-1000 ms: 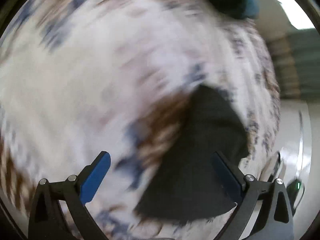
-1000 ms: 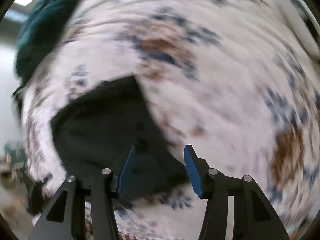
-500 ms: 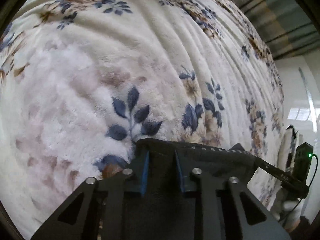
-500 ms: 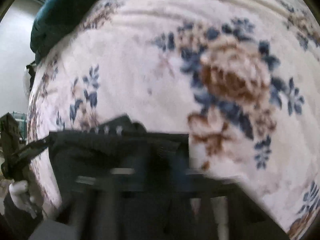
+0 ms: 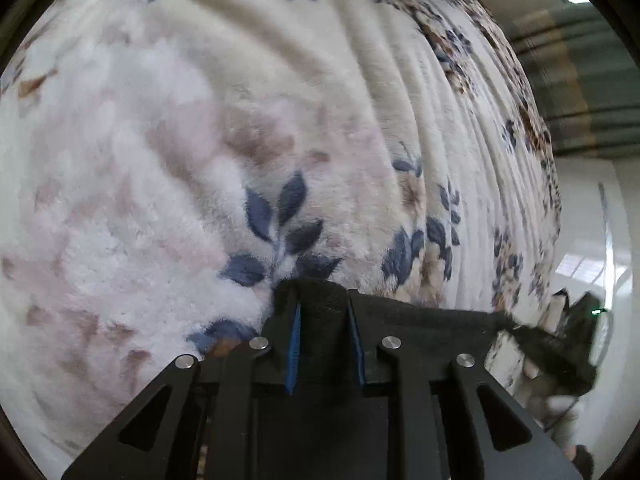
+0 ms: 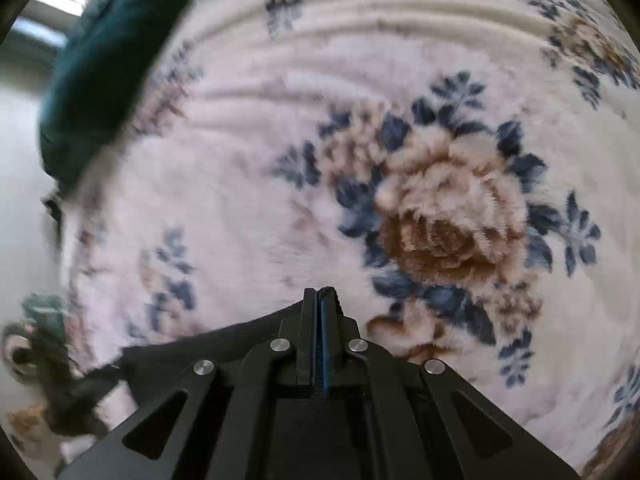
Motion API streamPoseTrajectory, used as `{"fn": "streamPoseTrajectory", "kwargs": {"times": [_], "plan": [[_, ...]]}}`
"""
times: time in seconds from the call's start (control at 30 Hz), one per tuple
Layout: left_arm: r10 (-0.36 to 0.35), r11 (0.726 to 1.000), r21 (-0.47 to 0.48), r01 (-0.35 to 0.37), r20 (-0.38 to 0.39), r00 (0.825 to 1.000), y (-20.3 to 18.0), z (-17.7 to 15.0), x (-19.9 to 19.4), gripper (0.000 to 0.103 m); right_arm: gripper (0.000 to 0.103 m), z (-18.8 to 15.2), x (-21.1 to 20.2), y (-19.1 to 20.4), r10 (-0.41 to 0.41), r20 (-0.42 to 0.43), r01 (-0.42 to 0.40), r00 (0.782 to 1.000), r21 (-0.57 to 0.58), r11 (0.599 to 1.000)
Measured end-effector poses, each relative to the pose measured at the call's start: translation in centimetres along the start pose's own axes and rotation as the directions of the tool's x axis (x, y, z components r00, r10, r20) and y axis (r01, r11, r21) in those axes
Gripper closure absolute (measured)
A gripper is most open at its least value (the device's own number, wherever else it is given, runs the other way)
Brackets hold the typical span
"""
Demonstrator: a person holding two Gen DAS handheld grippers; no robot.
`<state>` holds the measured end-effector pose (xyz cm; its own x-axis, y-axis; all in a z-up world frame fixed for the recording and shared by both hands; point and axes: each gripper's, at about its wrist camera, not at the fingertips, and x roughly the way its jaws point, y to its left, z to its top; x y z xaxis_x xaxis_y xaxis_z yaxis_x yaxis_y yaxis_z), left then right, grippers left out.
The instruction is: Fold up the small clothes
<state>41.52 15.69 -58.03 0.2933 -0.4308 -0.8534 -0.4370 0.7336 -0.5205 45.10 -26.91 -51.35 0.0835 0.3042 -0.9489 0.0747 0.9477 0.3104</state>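
Left claw (image 5: pixel 325 336) and right claw (image 6: pixel 322 340) each clenched on black cloth (image 5: pixel 424 324) above floral blanket (image 5: pixel 200 140).

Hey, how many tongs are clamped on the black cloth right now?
2. The left tongs pinch a thick fold of the black cloth; the right tongs grip its other end. Its lower part is hidden.

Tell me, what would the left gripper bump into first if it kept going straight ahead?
Probably the fluffy white floral blanket. The left gripper is shut on the black cloth garment and points at the blanket's blue leaf pattern just beyond, though depth is hard to judge.
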Motion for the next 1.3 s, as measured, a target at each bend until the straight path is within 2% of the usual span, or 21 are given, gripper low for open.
{"fn": "streamPoseTrajectory", "kwargs": {"times": [0.1,0.13,0.17,0.23,0.27,0.37,0.43,0.57,0.67,0.7,0.73,0.77,0.8,0.9,1.07,1.2,1.3], "plan": [[0.026,0.999,0.035,-0.026,0.006,1.000,-0.7,-0.6,-1.3,0.073,0.099,-0.2,1.0,-0.4,0.015,-0.111,-0.015,0.994,0.001,1.000],[0.032,0.998,0.059,-0.033,0.012,0.999,-1.0,-1.0,-2.0,0.073,0.089,-0.6,0.4,-0.9,0.034,-0.137,-0.033,0.990,0.010,0.999],[0.036,0.996,0.081,-0.037,0.021,0.999,-1.3,-1.5,-2.6,0.072,0.074,-1.1,-0.4,-1.3,0.042,-0.142,-0.040,0.989,0.017,0.999],[0.061,0.993,0.103,-0.065,0.039,0.997,-1.4,-3.0,-4.3,0.068,0.057,-2.7,-2.5,-2.5,0.047,-0.137,-0.044,0.989,0.024,0.999],[0.066,0.992,0.105,-0.071,0.049,0.997,-1.2,-4.0,-5.3,0.067,0.057,-4.1,-3.6,-3.3,0.054,-0.146,-0.050,0.988,0.031,0.998],[0.141,0.984,0.096,-0.150,0.091,0.986,0.3,-8.7,-8.1,0.057,0.057,-8.6,-5.4,-5.5,0.067,-0.199,-0.051,0.978,0.084,0.995],[0.215,0.973,0.069,-0.220,0.080,0.973,1.7,-12.2,-8.9,0.051,0.057,-11.8,-5.8,-6.9,0.083,-0.224,-0.050,0.971,0.151,0.987],[0.301,0.953,0.017,-0.301,-0.002,0.954,5.1,-18.5,-8.1,0.050,0.057,-17.2,-5.0,-8.8,0.135,-0.239,-0.065,0.962,0.281,0.958],[0.333,0.942,-0.009,-0.335,-0.089,0.939,7.7,-21.4,-5.6,0.050,0.057,-19.2,-3.3,-9.6,0.226,-0.225,-0.127,0.948,0.384,0.915],[0.349,0.936,-0.006,-0.352,-0.111,0.931,8.3,-22.0,-4.7,0.050,0.057,-19.5,-2.9,-9.7,0.251,-0.205,-0.151,0.946,0.407,0.901],[0.347,0.937,0.000,-0.350,-0.116,0.931,8.7,-22.2,-4.0,0.048,0.060,-19.7,-2.8,-9.5,0.254,-0.170,-0.166,0.952,0.412,0.896],[0.342,0.939,0.008,-0.343,-0.106,0.934,8.8,-22.2,-3.6,0.041,0.084,-19.7,-3.0,-9.2,0.232,-0.146,-0.156,0.962,0.401,0.902],[0.330,0.943,0.002,-0.332,-0.104,0.938,8.9,-22.0,-3.3,0.033,0.098,-19.8,-3.5,-8.9,0.199,-0.127,-0.136,0.972,0.388,0.911],[0.321,0.945,-0.021,-0.325,-0.118,0.940,9.1,-21.5,-2.5,0.024,0.098,-20.2,-5.8,-8.4,0.118,-0.078,-0.083,0.990,0.352,0.932],[0.280,0.959,-0.025,-0.284,-0.100,0.955,9.2,-21.5,-2.1,0.011,0.098,-21.6,-7.9,-9.1,0.060,-0.070,-0.030,0.996,0.366,0.930],[0.260,0.964,-0.021,-0.264,-0.122,0.958,9.0,-21.6,-2.0,0.010,0.098,-21.9,-6.2,-11.1,0.018,-0.120,0.030,0.993,0.383,0.923],[0.234,0.970,-0.034,-0.241,-0.140,0.962,9.2,-21.2,-3.4,0.011,0.098,-21.9,-4.4,-11.3,0.004,-0.150,0.052,0.989,0.368,0.928]]}}
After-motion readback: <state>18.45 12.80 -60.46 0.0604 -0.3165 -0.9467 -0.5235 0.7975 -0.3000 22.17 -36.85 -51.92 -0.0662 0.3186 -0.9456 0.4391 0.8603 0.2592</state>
